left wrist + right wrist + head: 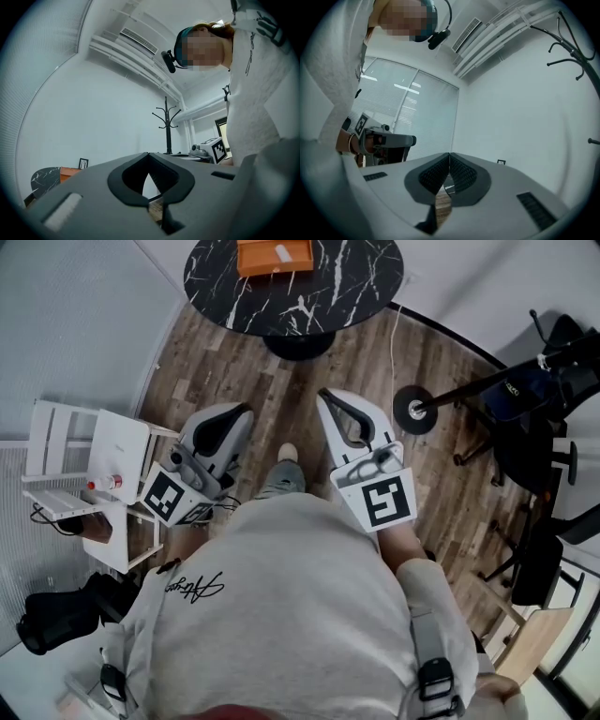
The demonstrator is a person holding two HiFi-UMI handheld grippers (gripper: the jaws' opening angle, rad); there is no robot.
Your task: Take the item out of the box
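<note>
Wood floor (234,371), black marble table (356,277), white walls (93,112), coat rack (167,124).

A black marble table (356,282) is being borne by plank flooring (281,390). A white rack (56,460) is being kept left, a black chair (527,457) right. A coat stand (167,126) is being backed by a wall (93,117).

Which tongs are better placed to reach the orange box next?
Right, marginally. The right tongs reach further toward the orange box on the black table than the left tongs; both are shut, empty and well short of it.
</note>
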